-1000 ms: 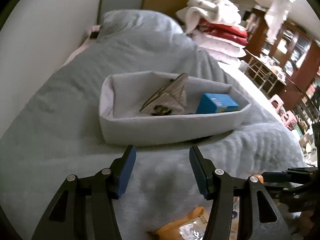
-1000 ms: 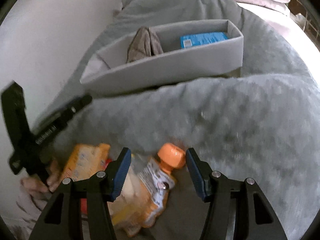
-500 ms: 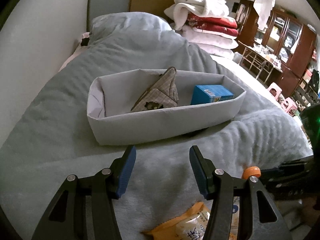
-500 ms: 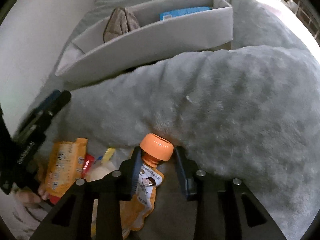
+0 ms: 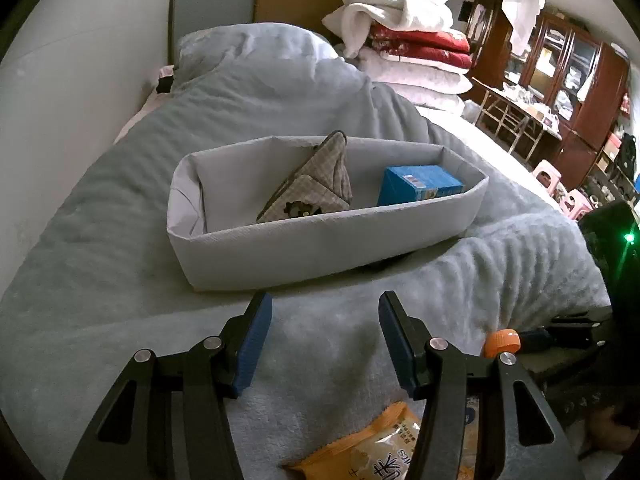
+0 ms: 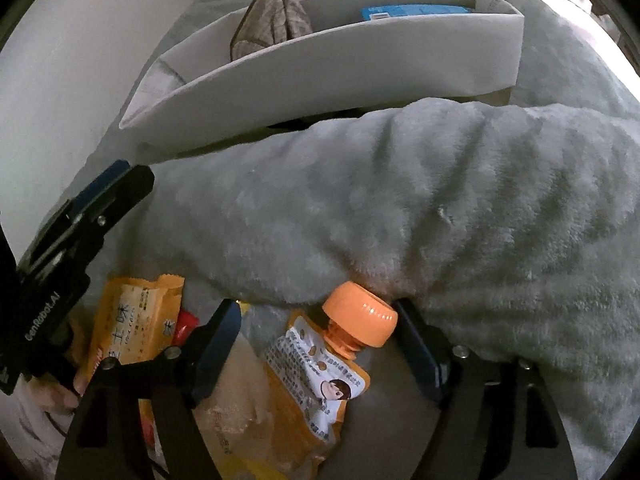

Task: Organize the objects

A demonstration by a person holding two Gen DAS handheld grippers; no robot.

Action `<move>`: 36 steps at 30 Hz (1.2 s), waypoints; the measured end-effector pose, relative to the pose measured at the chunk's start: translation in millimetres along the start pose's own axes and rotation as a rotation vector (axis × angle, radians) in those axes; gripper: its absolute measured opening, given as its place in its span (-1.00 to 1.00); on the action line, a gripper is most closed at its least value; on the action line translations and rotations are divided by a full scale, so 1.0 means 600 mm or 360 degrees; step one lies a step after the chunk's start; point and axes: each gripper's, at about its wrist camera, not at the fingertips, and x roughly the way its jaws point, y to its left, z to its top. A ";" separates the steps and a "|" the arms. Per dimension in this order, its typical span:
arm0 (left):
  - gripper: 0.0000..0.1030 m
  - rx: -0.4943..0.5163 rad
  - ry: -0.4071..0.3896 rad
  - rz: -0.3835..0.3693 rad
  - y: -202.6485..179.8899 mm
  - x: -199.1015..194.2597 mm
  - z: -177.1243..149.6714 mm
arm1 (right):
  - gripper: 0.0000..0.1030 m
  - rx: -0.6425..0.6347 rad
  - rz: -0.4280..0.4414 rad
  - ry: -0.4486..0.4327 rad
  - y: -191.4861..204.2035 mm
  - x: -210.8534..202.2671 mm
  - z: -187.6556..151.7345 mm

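White lettering ending in "Robot.AI" along the black body of the left gripper (image 6: 114,188), first letters unclear. Chinese characters, among them 土 and 味, on an orange snack packet (image 6: 134,320). Fine print, too small to read, on an orange-capped pouch (image 6: 320,372). Barcode label, unreadable, on a blue box (image 5: 420,186).

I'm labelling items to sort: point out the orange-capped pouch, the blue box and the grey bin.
orange-capped pouch (image 6: 362,314), right wrist view, on its cap.
blue box (image 5: 416,187), left wrist view, on its near side face.
grey bin (image 5: 320,246), left wrist view, on its front wall.
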 end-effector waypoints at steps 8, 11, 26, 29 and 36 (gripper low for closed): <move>0.07 0.0002 0.0002 -0.0003 -0.001 0.003 0.000 | -0.39 0.0157 0.0170 -0.0138 -0.044 -0.031 -0.013; 0.07 -0.0013 -0.0005 -0.0015 0.001 0.004 0.000 | -0.39 0.0160 0.0255 -0.0267 -0.051 -0.061 -0.023; 0.07 -0.0030 0.0002 -0.0036 0.006 0.005 0.001 | -0.39 0.0488 -0.0185 -0.0872 -0.079 -0.147 -0.037; 0.07 -0.0030 0.0005 -0.0035 0.005 0.006 0.000 | -0.39 0.0552 -0.0117 -0.0863 -0.109 -0.151 -0.028; 0.07 -0.0026 0.0012 -0.0038 0.005 0.008 0.000 | -0.39 0.0505 -0.0271 -0.0792 -0.097 -0.127 -0.013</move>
